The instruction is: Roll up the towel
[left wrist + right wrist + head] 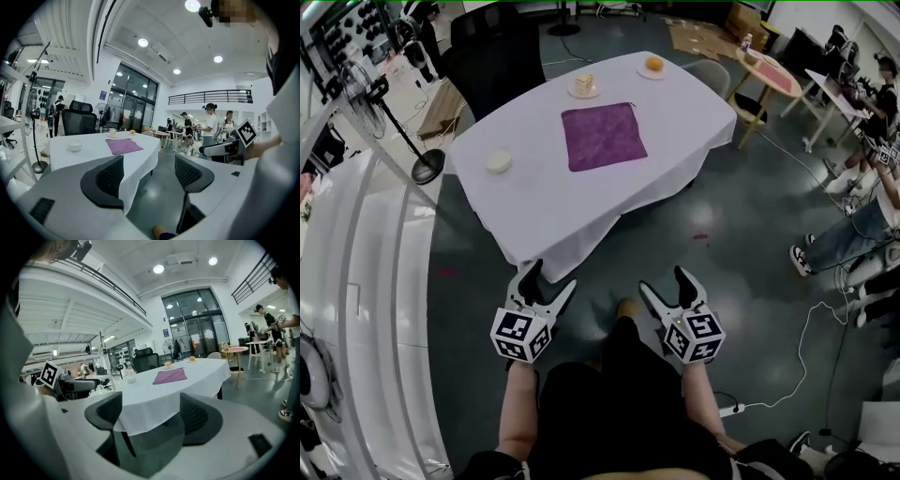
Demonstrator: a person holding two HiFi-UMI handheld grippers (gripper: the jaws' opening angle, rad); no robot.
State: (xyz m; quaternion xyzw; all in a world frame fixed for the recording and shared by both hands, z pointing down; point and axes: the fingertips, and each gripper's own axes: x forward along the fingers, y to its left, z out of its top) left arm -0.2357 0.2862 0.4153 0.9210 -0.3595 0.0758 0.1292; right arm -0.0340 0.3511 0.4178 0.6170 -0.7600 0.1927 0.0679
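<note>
The left gripper point(549, 278) and the right gripper point(664, 281) are held low in front of the person's body, well short of the table point(694, 117). Both have their jaws spread and hold nothing; each gripper view shows only floor and hanging cloth through the gap. The towel point(602, 136), purple and roughly square, lies flat and fully unrolled near the middle of the table, well apart from both grippers. Rolling has not begun, so the step in hand is judged to be the approach. Recommended procedure: step up to the near table edge, lower both grippers over the towel's near edge, one toward each near corner, and pinch the towel fabric only. The white tablecloth point(548, 225) beneath would probably lift if caught with it. Keep the two grippers level with each other so that the roll starts straight. Clearances: bare cloth borders the towel on all four sides. A small white bowl point(499, 161) sits near the table's left edge. A plate with a cake slice point(584, 87) sits near the towel's far edge, apart from it, and a second plate point(653, 65) sits toward the far corner. Rolling away from the person carries the roll toward the cake plate, so stop short of it. A cable point(806, 342) lies on the floor to the person's right, off the direct line to the table.
</note>
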